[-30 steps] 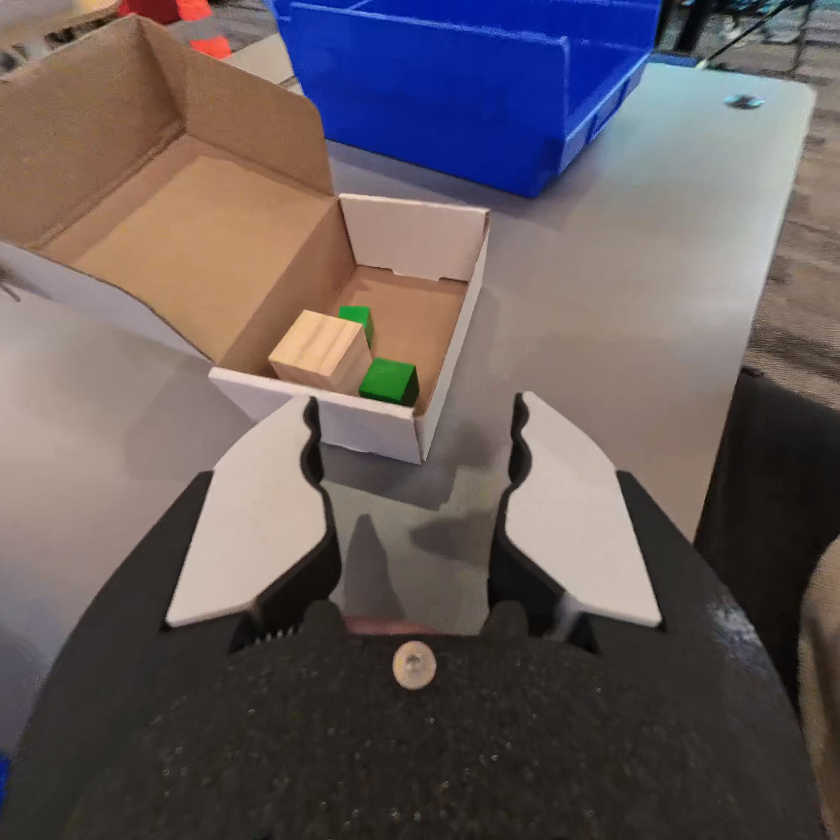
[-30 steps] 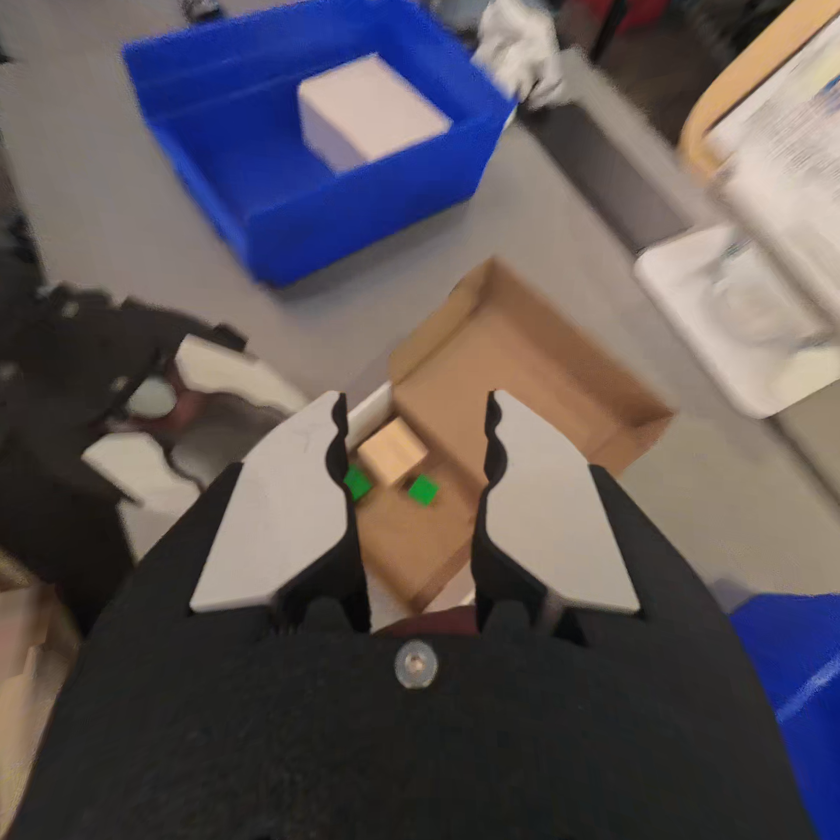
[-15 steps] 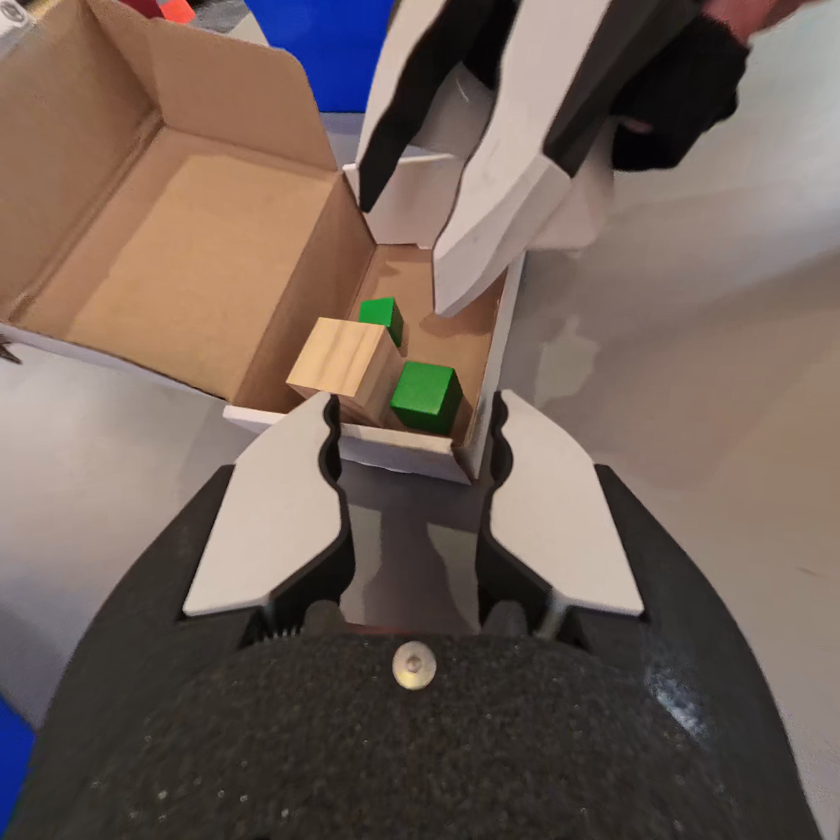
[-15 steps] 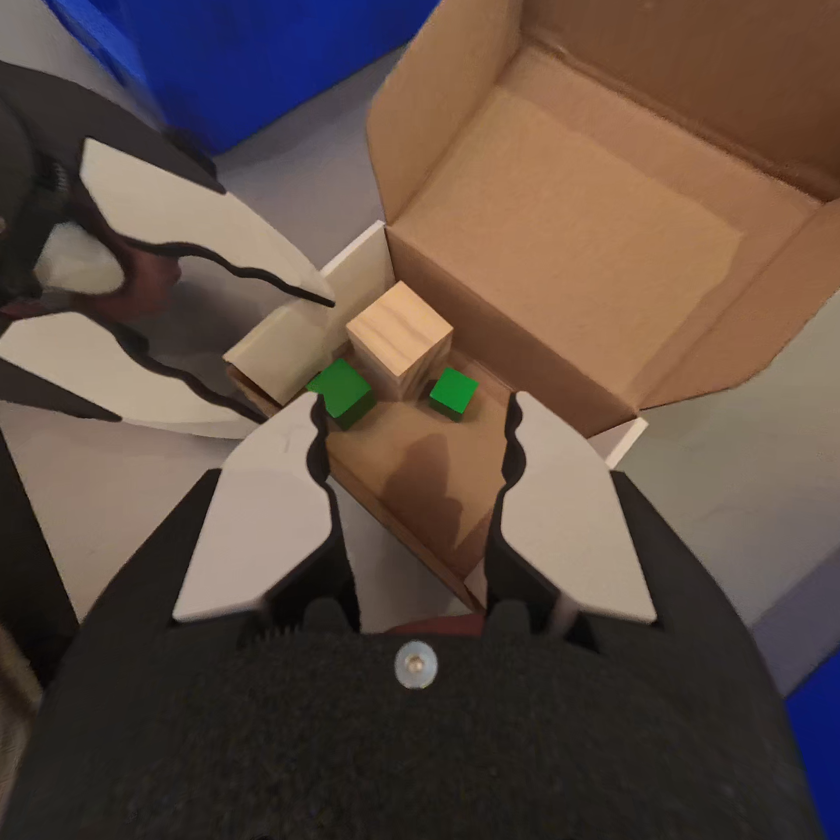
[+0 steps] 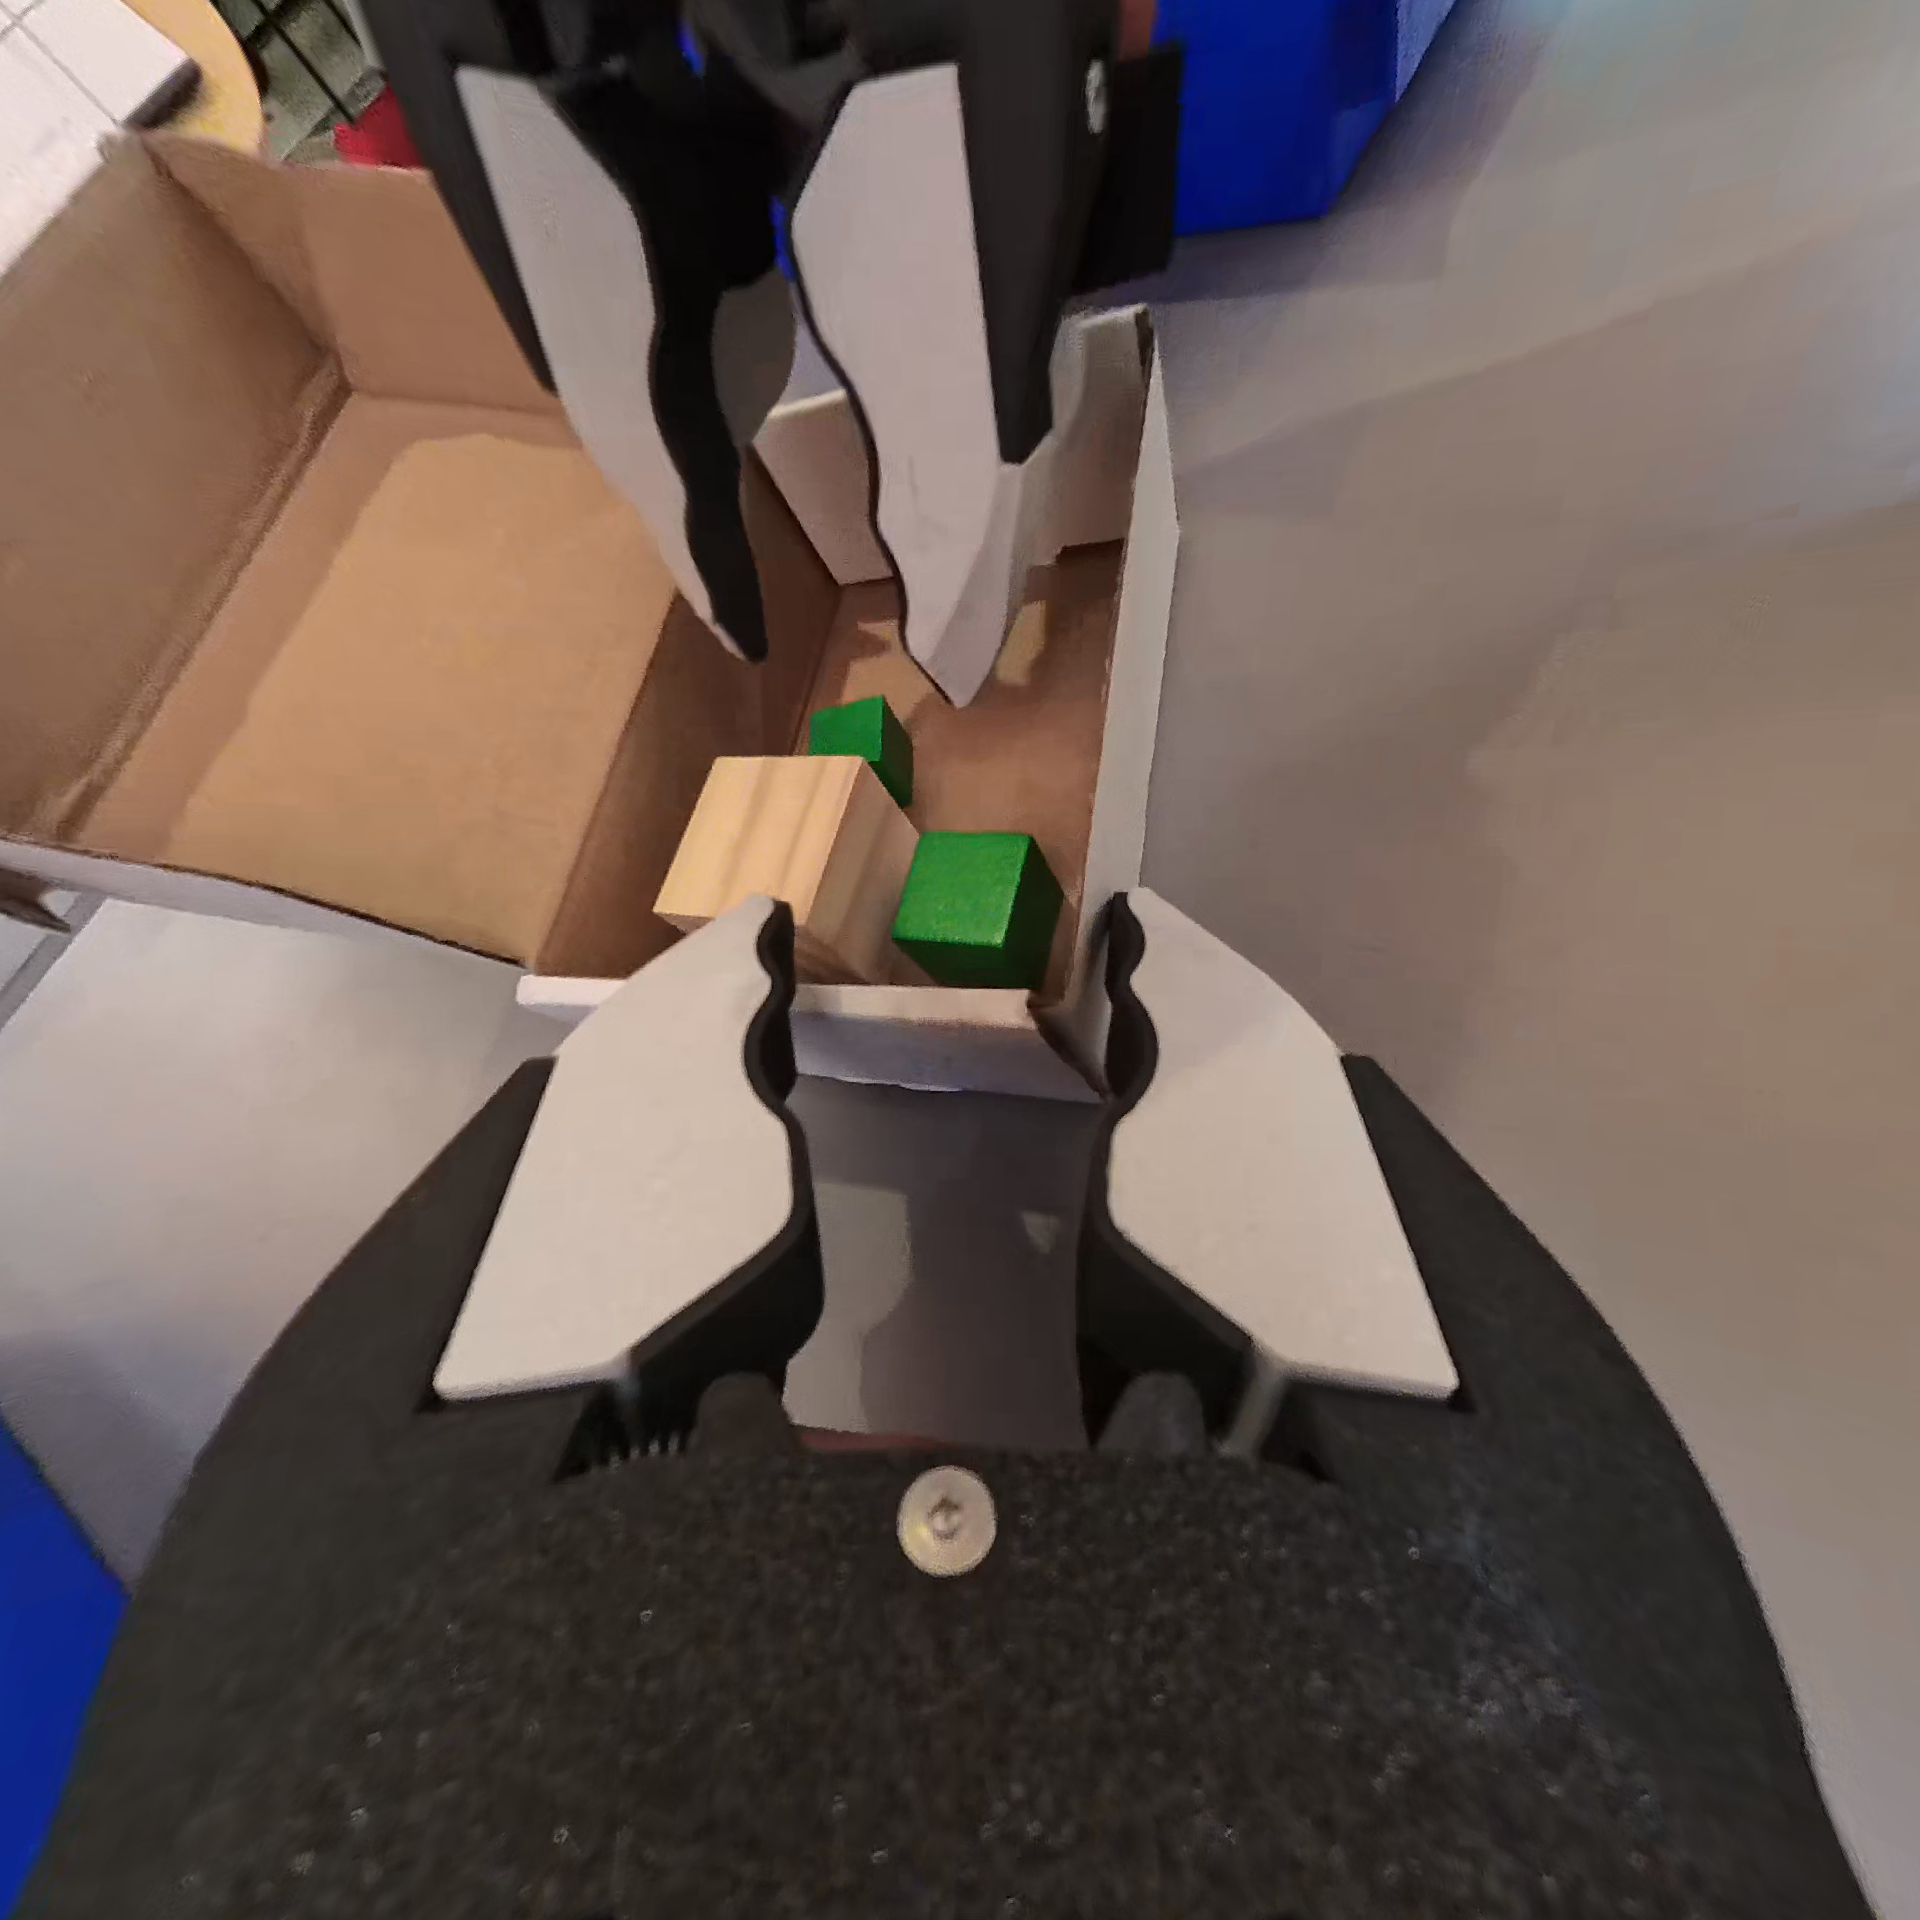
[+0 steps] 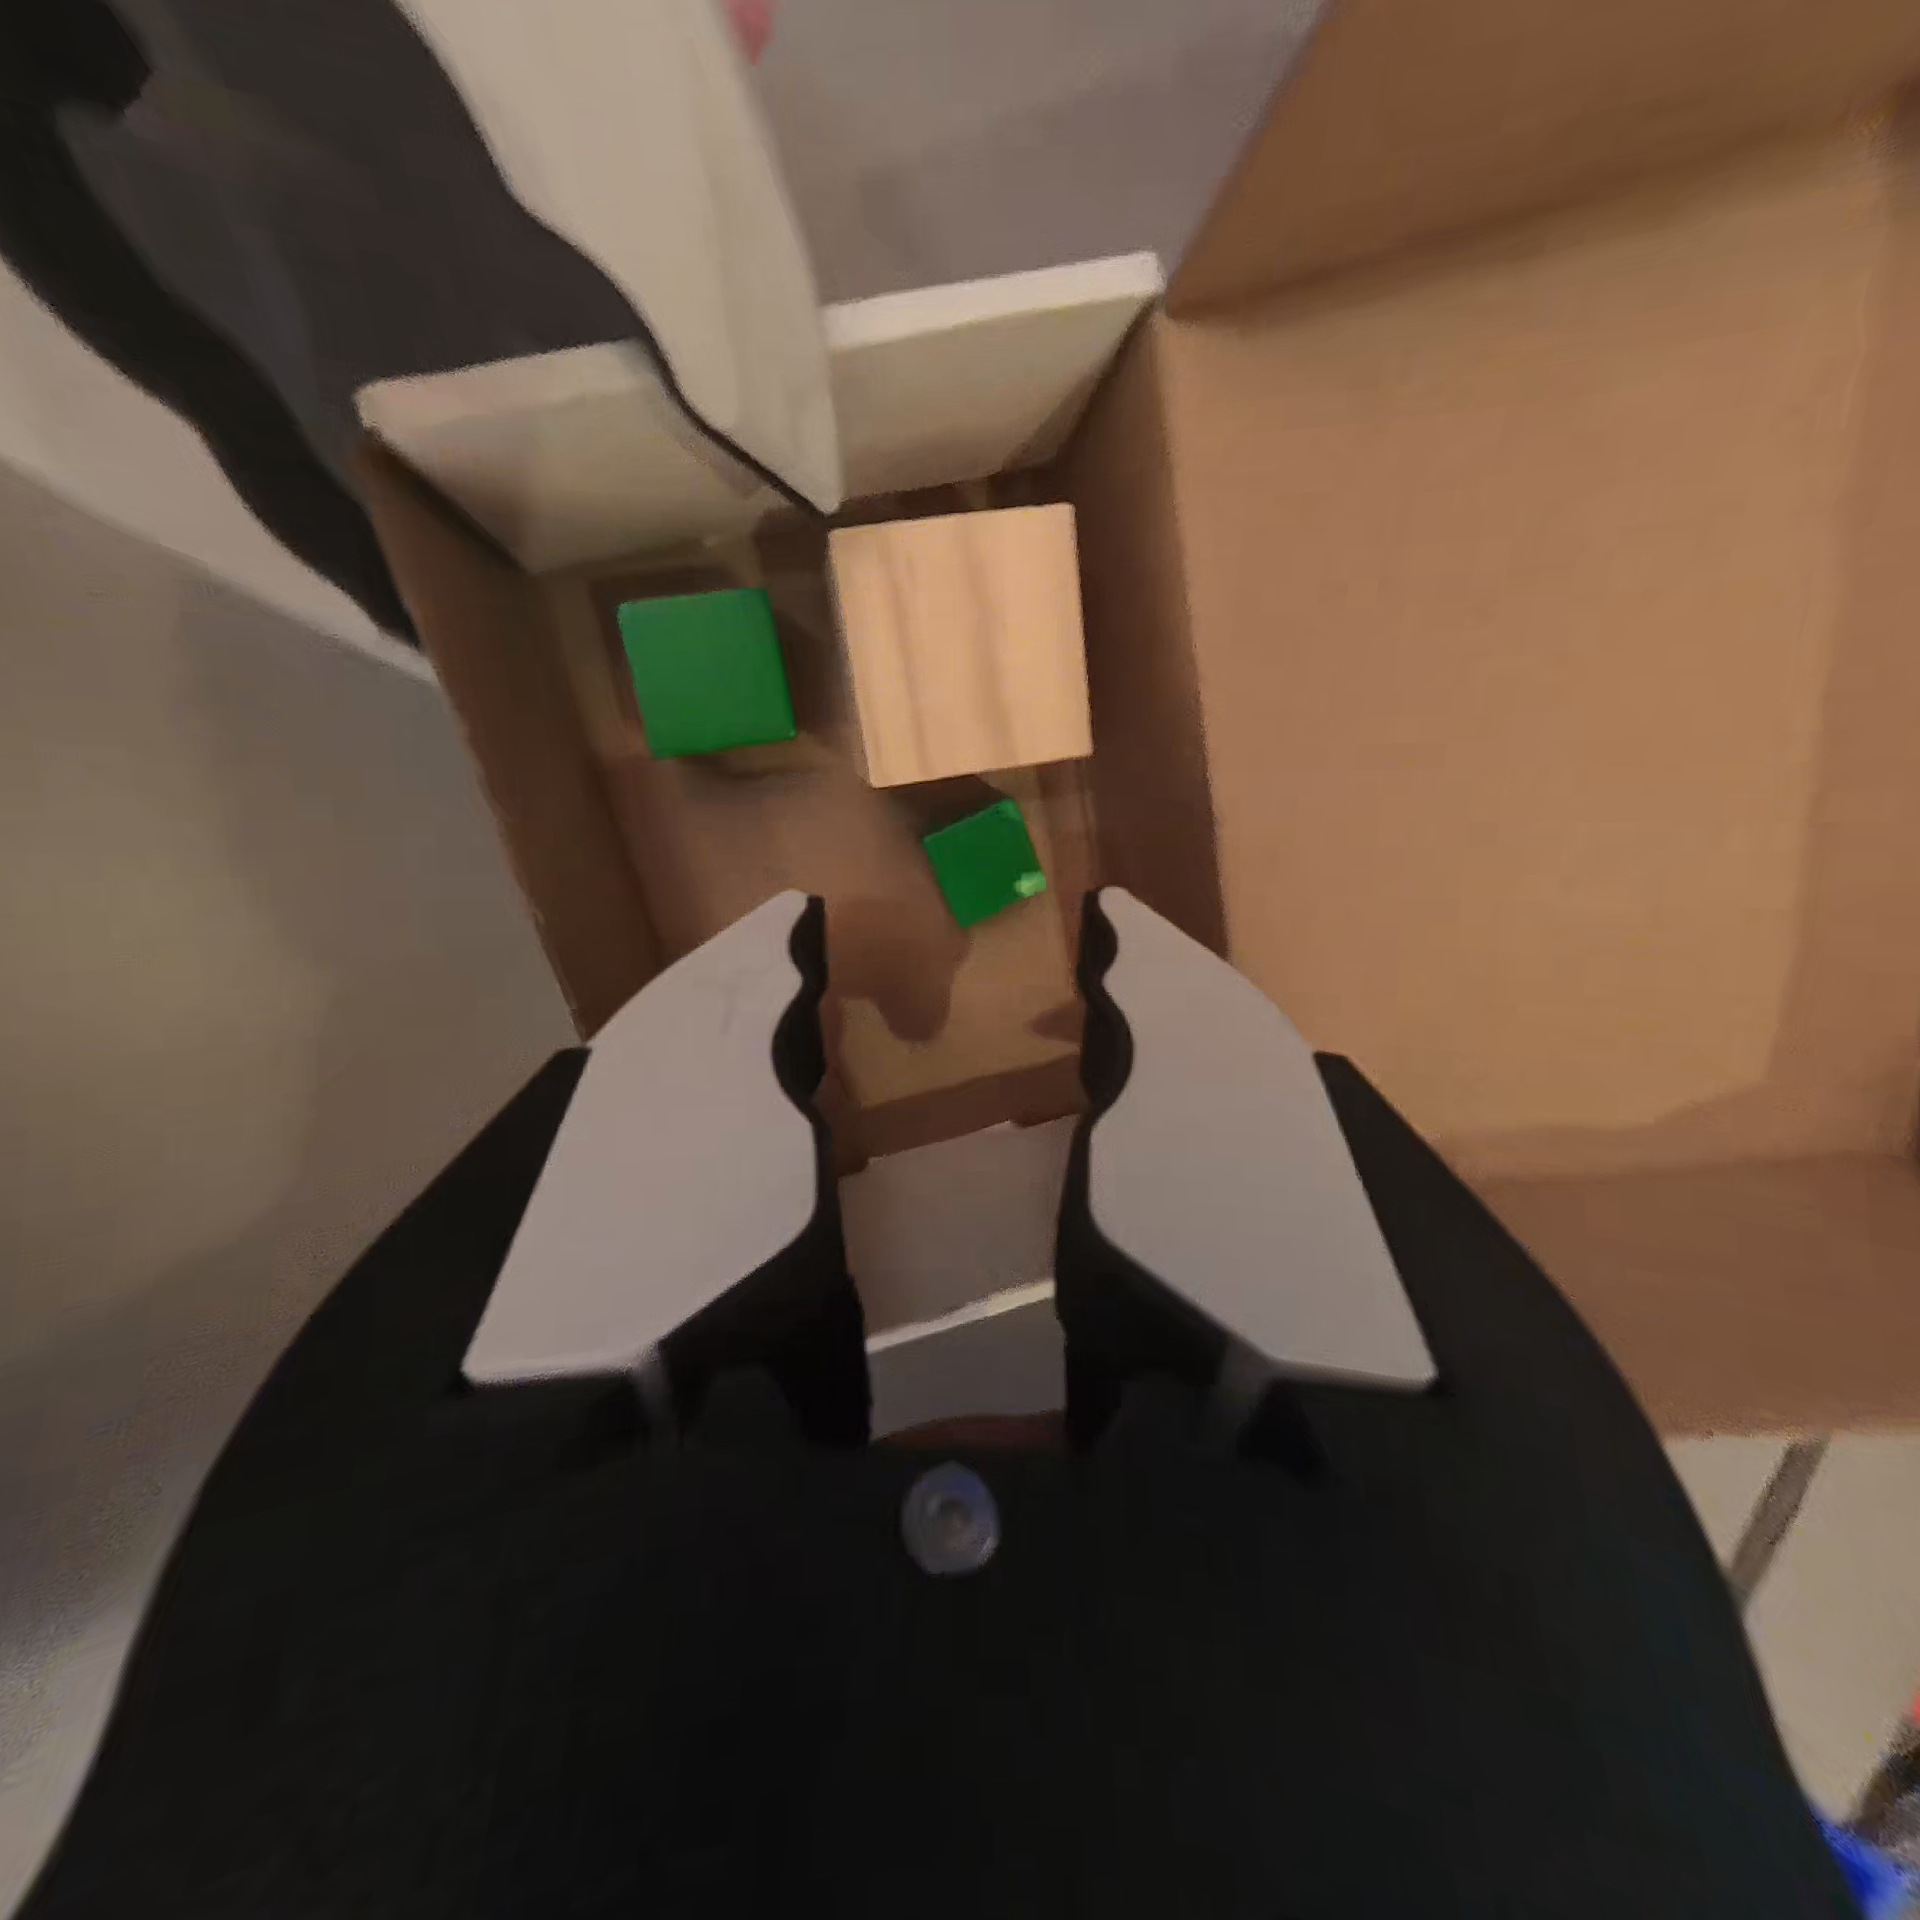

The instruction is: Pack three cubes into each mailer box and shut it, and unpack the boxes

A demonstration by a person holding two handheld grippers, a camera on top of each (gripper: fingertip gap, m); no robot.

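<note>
An open white mailer box (image 5: 1148,665) (image 6: 987,343) lies on the grey table, lid folded back. Inside are a large wooden cube (image 5: 774,847) (image 6: 961,644), a bigger green cube (image 5: 977,909) (image 6: 707,670) and a small green cube (image 5: 862,732) (image 6: 982,862). My left gripper (image 5: 940,951) is open and empty at the box's near wall. My right gripper (image 6: 945,940) is open and empty, tips lowered inside the box just short of the small green cube; it also shows in the left wrist view (image 5: 847,665) coming from the far side.
The box lid (image 5: 395,665) (image 6: 1507,644) lies open to one side. A blue bin (image 5: 1278,114) stands beyond the box. Grey table (image 5: 1558,727) stretches to the right of the box.
My right gripper has come down into the box toward the small green cube. My left gripper has moved closer to the box's near wall. The cubes have not moved.
</note>
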